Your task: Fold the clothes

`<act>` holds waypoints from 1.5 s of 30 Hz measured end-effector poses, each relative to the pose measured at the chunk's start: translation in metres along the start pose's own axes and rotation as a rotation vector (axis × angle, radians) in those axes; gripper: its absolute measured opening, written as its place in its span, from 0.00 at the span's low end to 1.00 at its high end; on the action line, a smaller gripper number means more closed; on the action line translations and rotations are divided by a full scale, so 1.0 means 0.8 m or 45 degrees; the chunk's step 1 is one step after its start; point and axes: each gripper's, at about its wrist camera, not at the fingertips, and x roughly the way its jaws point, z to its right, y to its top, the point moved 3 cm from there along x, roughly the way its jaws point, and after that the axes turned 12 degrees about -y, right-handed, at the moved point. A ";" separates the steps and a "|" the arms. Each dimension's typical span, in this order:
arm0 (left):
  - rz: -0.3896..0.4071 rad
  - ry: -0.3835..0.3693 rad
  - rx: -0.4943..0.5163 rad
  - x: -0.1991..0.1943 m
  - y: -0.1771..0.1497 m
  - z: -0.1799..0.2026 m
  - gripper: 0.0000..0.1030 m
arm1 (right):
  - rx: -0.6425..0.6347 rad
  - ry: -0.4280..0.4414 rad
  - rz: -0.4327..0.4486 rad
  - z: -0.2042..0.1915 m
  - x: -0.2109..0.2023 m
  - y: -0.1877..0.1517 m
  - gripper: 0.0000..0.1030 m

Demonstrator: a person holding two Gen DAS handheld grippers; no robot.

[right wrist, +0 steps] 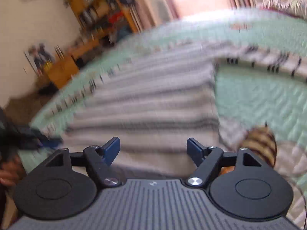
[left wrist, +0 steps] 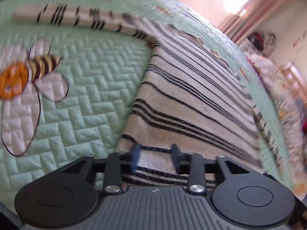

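Observation:
A cream sweater with thin black stripes point(left wrist: 191, 95) lies flat on a mint quilted bedspread point(left wrist: 92, 88). One sleeve point(left wrist: 76, 17) stretches out to the left at the far side. My left gripper point(left wrist: 155, 153) hovers over the sweater's near hem, open, with nothing clearly between its fingers. The right wrist view is blurred; the same sweater point(right wrist: 149, 103) fills its middle, with a sleeve point(right wrist: 268, 59) reaching to the right. My right gripper point(right wrist: 153, 149) stands wide open just above the near hem, holding nothing.
A bee and daisy design point(left wrist: 28, 72) is stitched into the bedspread left of the sweater, and the bee point(right wrist: 261, 143) shows beside my right gripper. A wooden shelf unit point(right wrist: 99, 13) stands past the bed. A hand point(right wrist: 7, 172) shows at the left edge.

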 end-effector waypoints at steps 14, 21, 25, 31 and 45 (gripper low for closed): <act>-0.115 0.253 0.268 0.029 -0.041 0.025 0.84 | 0.035 0.182 0.137 -0.035 0.016 0.080 0.91; -0.144 0.215 0.272 0.036 -0.043 0.025 0.98 | 0.223 0.047 0.078 0.034 0.059 0.050 0.82; -0.160 0.283 0.307 0.047 -0.047 0.034 0.99 | 0.136 -0.083 0.078 0.029 0.018 0.039 0.91; -0.165 0.335 0.274 0.051 -0.044 0.040 0.99 | -0.042 -0.027 0.121 -0.028 -0.032 0.031 0.93; -0.157 0.342 0.302 0.055 -0.046 0.040 1.00 | -0.301 -0.135 -0.112 -0.037 -0.040 -0.047 0.94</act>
